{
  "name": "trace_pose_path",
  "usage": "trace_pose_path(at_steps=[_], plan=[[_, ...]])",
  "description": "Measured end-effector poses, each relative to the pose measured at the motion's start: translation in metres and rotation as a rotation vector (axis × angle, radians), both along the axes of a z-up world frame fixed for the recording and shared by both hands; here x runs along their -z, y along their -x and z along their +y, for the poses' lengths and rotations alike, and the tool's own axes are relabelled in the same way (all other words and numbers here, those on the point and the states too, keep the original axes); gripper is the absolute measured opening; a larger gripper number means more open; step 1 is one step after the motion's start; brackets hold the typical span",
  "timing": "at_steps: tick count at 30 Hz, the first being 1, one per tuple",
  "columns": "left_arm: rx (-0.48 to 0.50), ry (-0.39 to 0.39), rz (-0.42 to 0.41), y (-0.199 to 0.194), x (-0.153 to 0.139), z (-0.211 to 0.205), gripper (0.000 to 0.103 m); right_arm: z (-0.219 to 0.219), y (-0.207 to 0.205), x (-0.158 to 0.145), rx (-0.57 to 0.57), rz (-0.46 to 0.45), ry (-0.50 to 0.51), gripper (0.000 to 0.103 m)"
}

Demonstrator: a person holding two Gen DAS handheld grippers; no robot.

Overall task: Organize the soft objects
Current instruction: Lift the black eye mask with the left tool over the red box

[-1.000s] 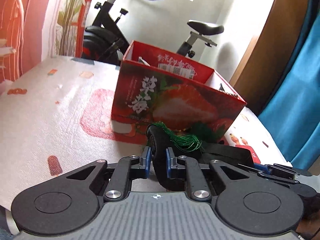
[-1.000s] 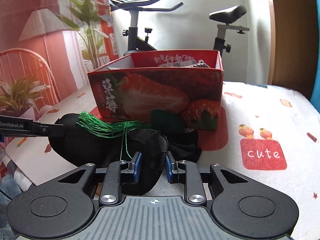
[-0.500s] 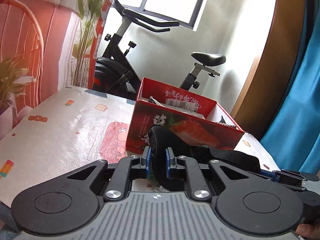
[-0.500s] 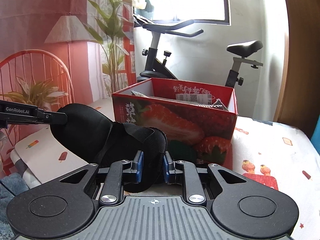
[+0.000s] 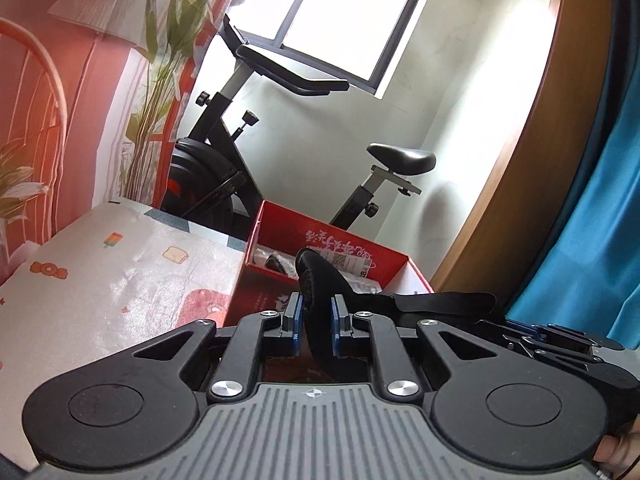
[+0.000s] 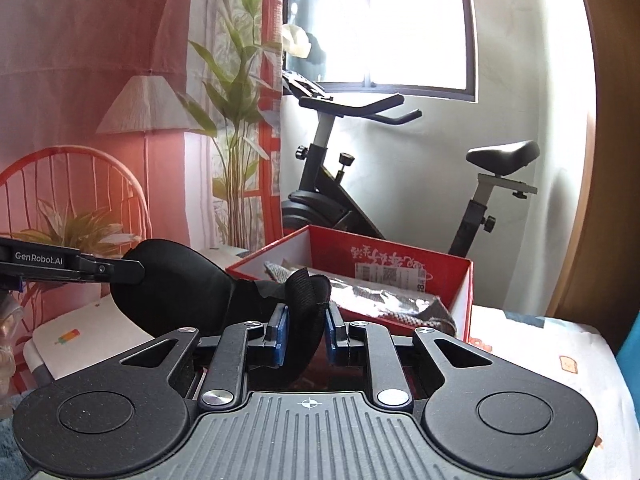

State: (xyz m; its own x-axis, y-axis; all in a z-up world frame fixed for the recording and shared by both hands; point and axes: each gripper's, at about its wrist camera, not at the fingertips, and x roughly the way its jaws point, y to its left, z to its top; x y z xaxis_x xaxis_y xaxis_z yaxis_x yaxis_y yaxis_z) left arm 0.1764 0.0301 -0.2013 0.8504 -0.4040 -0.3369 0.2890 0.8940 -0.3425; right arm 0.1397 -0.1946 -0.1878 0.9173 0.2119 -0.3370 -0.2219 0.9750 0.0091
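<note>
We have lifted the black eye mask [image 6: 180, 280] clear of the table [image 5: 100, 288] to rim height of the red box [image 6: 400, 256] (green tassel gone from view), left gripper [image 5: 315, 316] and right gripper [image 6: 305, 330] both clamped on it, ready to go in.

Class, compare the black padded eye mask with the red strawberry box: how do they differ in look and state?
The eye mask is black, soft and floppy; the box is red, stiff and square-sided. The eye mask hangs in the air, pinched at each end by the left gripper and right gripper; the box rests on the printed tablecloth. The eye mask holds nothing; the box is open-topped with items inside. Both are near the exercise bike.
</note>
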Motion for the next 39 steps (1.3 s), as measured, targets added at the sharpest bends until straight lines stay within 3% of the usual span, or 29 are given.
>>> trace_pose_path(at_steps=[5, 9, 14, 19, 25, 35, 39], plan=[[0.027, -0.018, -0.026, -0.034, -0.017, -0.014, 0.014, -0.015, -0.054, -0.021, -0.015, 0.03, 0.008, 0.016], [0.046, -0.044, -0.041, -0.07, -0.029, -0.028, 0.014, -0.019, -0.1, -0.034, -0.009, 0.055, 0.081, 0.016], [0.056, -0.13, -0.052, -0.118, -0.037, -0.054, 0.014, -0.027, -0.159, -0.035, -0.004, 0.091, 0.138, 0.015], [0.052, -0.226, -0.033, -0.167, -0.032, -0.074, 0.014, -0.037, -0.215, -0.019, 0.025, 0.156, 0.195, 0.015], [0.054, -0.313, 0.014, -0.218, -0.021, -0.09, 0.014, -0.067, -0.274, 0.009, 0.112, 0.286, 0.101, 0.015], [0.098, -0.388, 0.15, -0.276, 0.005, -0.105, 0.015, -0.073, -0.314, 0.041, 0.136, 0.371, 0.153, 0.015], [0.119, -0.389, 0.171, -0.279, 0.009, -0.104, 0.023, -0.074, -0.321, 0.049, 0.164, 0.39, 0.163, 0.018]])
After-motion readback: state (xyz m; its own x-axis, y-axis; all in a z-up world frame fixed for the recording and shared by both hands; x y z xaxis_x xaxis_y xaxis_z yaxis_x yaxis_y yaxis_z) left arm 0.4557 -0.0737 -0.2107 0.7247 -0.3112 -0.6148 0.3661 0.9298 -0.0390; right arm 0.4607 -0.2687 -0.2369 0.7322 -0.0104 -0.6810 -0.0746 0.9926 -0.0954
